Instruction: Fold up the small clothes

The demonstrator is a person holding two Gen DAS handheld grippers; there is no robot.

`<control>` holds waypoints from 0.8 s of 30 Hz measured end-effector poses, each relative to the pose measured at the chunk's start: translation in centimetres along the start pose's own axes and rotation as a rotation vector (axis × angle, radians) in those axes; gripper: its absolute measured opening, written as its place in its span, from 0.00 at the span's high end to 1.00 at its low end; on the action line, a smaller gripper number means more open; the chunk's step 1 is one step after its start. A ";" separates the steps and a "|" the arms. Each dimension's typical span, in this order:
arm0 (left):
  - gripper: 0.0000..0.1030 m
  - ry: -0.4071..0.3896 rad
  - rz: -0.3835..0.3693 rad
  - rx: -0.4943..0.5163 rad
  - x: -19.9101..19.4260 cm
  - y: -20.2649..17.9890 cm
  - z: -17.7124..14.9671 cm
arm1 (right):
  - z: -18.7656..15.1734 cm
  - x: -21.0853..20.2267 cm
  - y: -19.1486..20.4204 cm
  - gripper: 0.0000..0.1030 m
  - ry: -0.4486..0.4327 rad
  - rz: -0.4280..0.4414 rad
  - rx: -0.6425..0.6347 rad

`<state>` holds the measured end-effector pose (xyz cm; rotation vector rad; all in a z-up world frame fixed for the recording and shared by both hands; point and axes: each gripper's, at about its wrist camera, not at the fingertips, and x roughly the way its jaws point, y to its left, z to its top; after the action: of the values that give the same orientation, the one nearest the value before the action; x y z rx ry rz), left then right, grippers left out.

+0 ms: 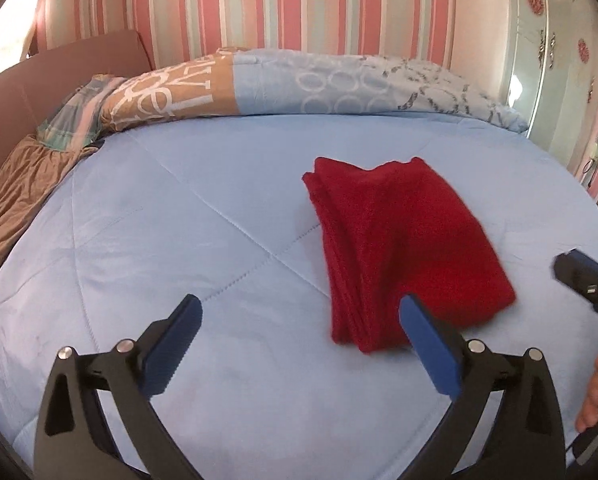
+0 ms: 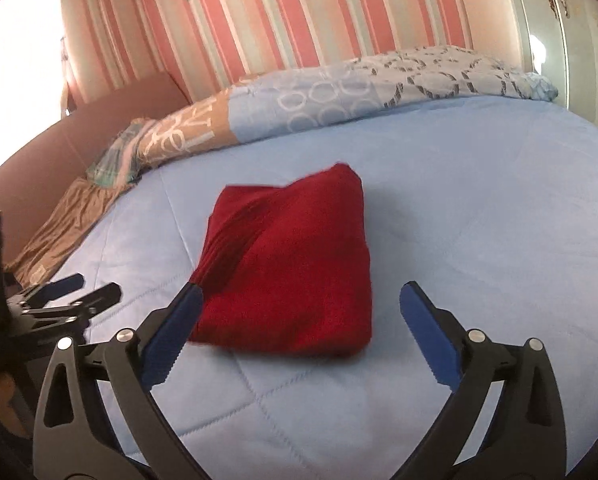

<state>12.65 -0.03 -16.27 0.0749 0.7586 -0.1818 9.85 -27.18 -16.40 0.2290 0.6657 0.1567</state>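
A folded red cloth point(image 1: 403, 248) lies on the light blue bed cover point(image 1: 179, 240). My left gripper point(image 1: 301, 310) is open and empty, with the cloth's near end just beyond its right finger. In the right wrist view the red cloth point(image 2: 291, 272) lies between and just beyond the fingers of my right gripper point(image 2: 301, 300), which is open and empty; its left fingertip point(image 2: 191, 300) is at the cloth's left corner. The left gripper point(image 2: 79, 288) shows at the left edge of that view. The right gripper's body shows at the right edge of the left wrist view point(image 1: 587, 284).
A rolled patterned quilt point(image 1: 299, 84) lies along the far side of the bed against a striped wall. A brown cloth point(image 1: 23, 196) and a brown headboard point(image 1: 79, 60) are at the left. A white wardrobe point(image 1: 559, 60) stands at the right.
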 end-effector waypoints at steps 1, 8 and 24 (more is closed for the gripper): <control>0.03 -0.001 -0.001 -0.002 -0.6 -0.1 -0.3 | -0.3 -0.5 0.4 0.04 0.010 -0.019 -0.008; 0.02 -0.022 0.027 -0.056 -5.9 -0.5 -2.4 | -1.7 -4.5 3.0 0.03 -0.003 -0.096 -0.050; 0.02 -0.067 0.104 -0.047 -14.6 -1.3 -4.7 | -2.9 -14.1 8.0 0.03 -0.100 -0.225 -0.118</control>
<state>-1.12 1.32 -9.61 0.0632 0.6901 -0.0677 -3.45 -22.06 -8.21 0.0467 0.5766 -0.0310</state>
